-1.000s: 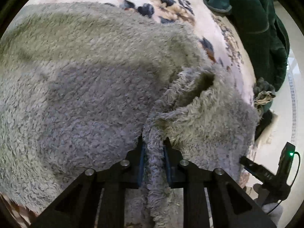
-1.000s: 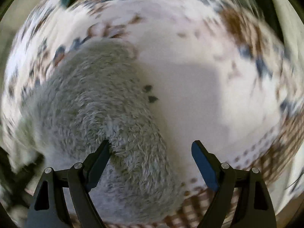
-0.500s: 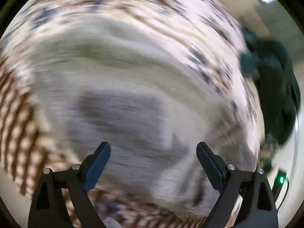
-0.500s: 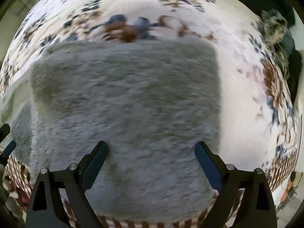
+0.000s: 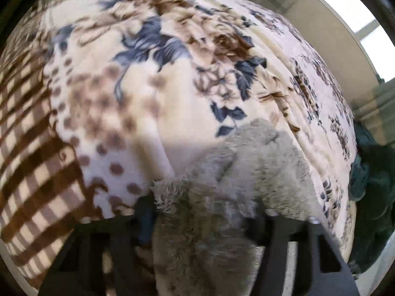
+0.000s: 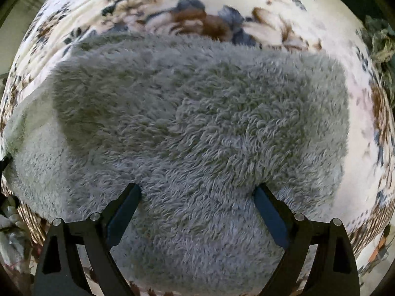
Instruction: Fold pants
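Home bedroom: floral blanket covering a bed.

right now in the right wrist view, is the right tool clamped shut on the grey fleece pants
No, the right tool stands wide open over the grey fleece pants, with its blue pads apart and not pinching any fabric.

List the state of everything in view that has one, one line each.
Grey fleece pants: folded, lying flat on the blanket.
Left gripper: closing, a bunched edge of the pants between its fingers.
Right gripper: open, fingers over the pants, nothing held.
Floral blanket: spread out under the pants.
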Demonstrator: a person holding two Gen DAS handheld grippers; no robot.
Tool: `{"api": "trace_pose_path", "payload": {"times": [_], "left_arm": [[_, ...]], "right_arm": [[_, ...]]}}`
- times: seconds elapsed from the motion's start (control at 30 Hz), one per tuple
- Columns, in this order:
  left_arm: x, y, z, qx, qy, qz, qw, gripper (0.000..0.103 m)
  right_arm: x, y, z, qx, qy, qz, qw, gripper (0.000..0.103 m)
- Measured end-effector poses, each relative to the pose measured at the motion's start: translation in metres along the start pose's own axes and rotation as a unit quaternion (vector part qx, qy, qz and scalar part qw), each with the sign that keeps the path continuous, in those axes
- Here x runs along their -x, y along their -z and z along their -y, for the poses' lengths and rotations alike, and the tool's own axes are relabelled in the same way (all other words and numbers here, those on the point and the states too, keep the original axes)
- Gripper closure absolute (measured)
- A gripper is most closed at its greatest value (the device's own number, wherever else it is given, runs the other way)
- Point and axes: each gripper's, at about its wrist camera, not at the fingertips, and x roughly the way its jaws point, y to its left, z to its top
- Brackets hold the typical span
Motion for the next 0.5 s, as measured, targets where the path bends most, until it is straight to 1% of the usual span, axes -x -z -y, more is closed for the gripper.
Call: {"api": "trace_pose_path", "payload": {"times": [0.07, 0.13, 0.17, 0.23, 0.37, 0.5], "left_arm": [[0.011, 0.005, 0.000, -0.015, 0.006, 0.018, 0.9997, 0.068], [0.025, 0.009, -0.004, -0.015, 0.016, 0.033, 0.9992, 0.071], [0.032, 0.010, -0.005, -0.014, 0.019, 0.040, 0.9989, 0.071], [0.035, 0.010, -0.004, -0.009, 0.021, 0.040, 0.9989, 0.071], [0.053, 0.014, -0.007, -0.002, 0.009, 0.038, 0.9992, 0.072], [0.078, 0.021, 0.008, -0.012, -0.002, 0.046, 0.9989, 0.072]], "right_arm": [[-0.001, -0.001, 0.000, -0.004, -0.001, -0.001, 1.000, 0.008], [-0.002, -0.001, -0.003, -0.005, -0.001, -0.002, 1.000, 0.008], [-0.002, -0.002, -0.005, -0.005, -0.003, -0.002, 1.000, 0.008], [-0.003, -0.001, -0.006, -0.002, -0.003, -0.004, 1.000, 0.008], [0.000, 0.000, 0.005, -0.004, -0.013, -0.005, 1.000, 0.008], [0.001, -0.001, 0.016, -0.010, -0.021, -0.009, 1.000, 0.008]]}}
